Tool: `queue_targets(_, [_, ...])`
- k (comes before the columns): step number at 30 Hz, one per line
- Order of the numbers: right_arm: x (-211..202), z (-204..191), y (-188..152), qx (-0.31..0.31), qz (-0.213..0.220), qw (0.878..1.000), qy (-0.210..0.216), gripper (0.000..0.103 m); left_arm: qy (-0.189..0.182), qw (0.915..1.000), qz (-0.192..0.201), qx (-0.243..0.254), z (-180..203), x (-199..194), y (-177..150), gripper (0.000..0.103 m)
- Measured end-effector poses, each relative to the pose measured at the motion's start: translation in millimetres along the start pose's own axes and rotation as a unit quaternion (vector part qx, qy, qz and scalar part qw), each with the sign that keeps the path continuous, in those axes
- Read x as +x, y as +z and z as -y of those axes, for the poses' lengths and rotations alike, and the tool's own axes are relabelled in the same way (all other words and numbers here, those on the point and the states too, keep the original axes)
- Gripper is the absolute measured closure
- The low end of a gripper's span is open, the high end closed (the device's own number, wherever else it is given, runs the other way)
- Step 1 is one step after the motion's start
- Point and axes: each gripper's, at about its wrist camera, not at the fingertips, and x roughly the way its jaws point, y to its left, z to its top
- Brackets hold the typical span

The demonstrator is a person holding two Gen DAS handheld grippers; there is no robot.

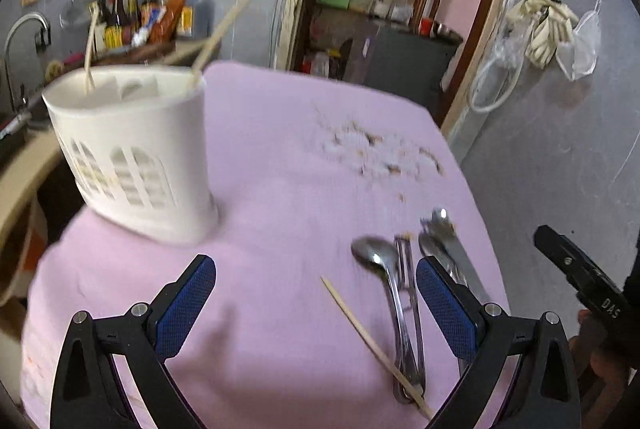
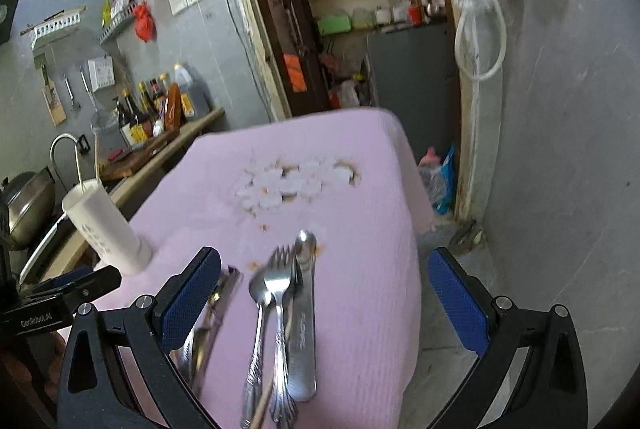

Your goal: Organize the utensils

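The utensils lie loose on the near right part of the pink cloth (image 1: 280, 157). From my right gripper's camera I see a fork (image 2: 280, 309), a spoon (image 2: 258, 313) and a knife (image 2: 304, 317) lying together, handles toward me, the fork overlapping the knife's left edge and the spoon just left of the fork. To their left, partly behind my left finger, lies another metal piece (image 2: 218, 305); I cannot tell what it is. From my left gripper's camera a second spoon (image 1: 380, 269) lies bowl away from me, with a slim metal utensil (image 1: 410, 293) touching its right side, and 1 chopstick (image 1: 372, 341) slants across their handles.

The white holder (image 1: 132, 149) stands upright at the far left of the cloth, well apart from the pile. 2 chopsticks (image 1: 218, 33) stick up out of it, 1 at each end.

My left gripper (image 1: 316, 301) has its fingers spread wide with nothing between the pads, hovering over bare cloth left of the second spoon. My right gripper (image 2: 324, 301) is spread just as wide, the fork, spoon and knife lying beneath the gap, the pads touching none of them.

A white flower pattern (image 2: 288, 185) sits mid-cloth. Beyond are a counter with bottles (image 2: 152, 109), a tap (image 2: 64, 149) and an open doorway (image 2: 352, 9).
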Motion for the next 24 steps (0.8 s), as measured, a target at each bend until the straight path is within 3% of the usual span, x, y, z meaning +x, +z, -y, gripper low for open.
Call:
queue_targets(6, [27.4, 7.6, -12.9, 0.013, -0.033, 0.999, 0.027, 0.008, -0.038, 0.9965, -0.072, -0.020, 4.9, 24.6, -17.7, 0.035])
queue_targets(8, [35.7, 6.4, -13.8, 0.010, -0.043, 0.998, 0.036, 0.020, -0.043, 0.9945, -0.091, -0.029, 5.9, 30.9, -23.3, 0.038])
queue_targets(11, [41.8, 6.0, -15.6, 0.012, -0.050, 0.997, 0.050, 0.021, -0.043, 0.9921, -0.110, -0.044, 5.7, 38.6, -29.3, 0.042])
queue_targets(14, [48.0, 2.4, -17.5, 0.006, -0.061, 0.996, 0.061, 0.031, -0.031, 0.9923, -0.112, -0.045, 7.5, 41.8, -29.3, 0.050])
queue_targets(16, [51.5, 0.1, -19.2, 0.006, -0.066, 0.996, 0.067, 0.031, -0.020, 0.9923, -0.117, -0.037, 10.6, 45.9, -29.1, 0.055])
queue_targets(20, [52.5, -2.5, -19.8, 0.002, -0.069, 0.995, 0.073, 0.041, -0.015, 0.9924, -0.119, -0.027, 16.5, 47.5, -26.5, 0.058])
queue_targets(22, [53.3, -3.4, -21.3, -0.001, -0.074, 0.994, 0.078, 0.048, -0.024, 0.9913, -0.125, -0.033, 16.5, 49.4, -26.0, 0.074])
queue_targets(24, [56.1, -4.0, -21.8, -0.007, -0.079, 0.994, 0.082, 0.055, -0.027, 0.9904, -0.129, -0.040, 15.3, 51.0, -25.6, 0.074])
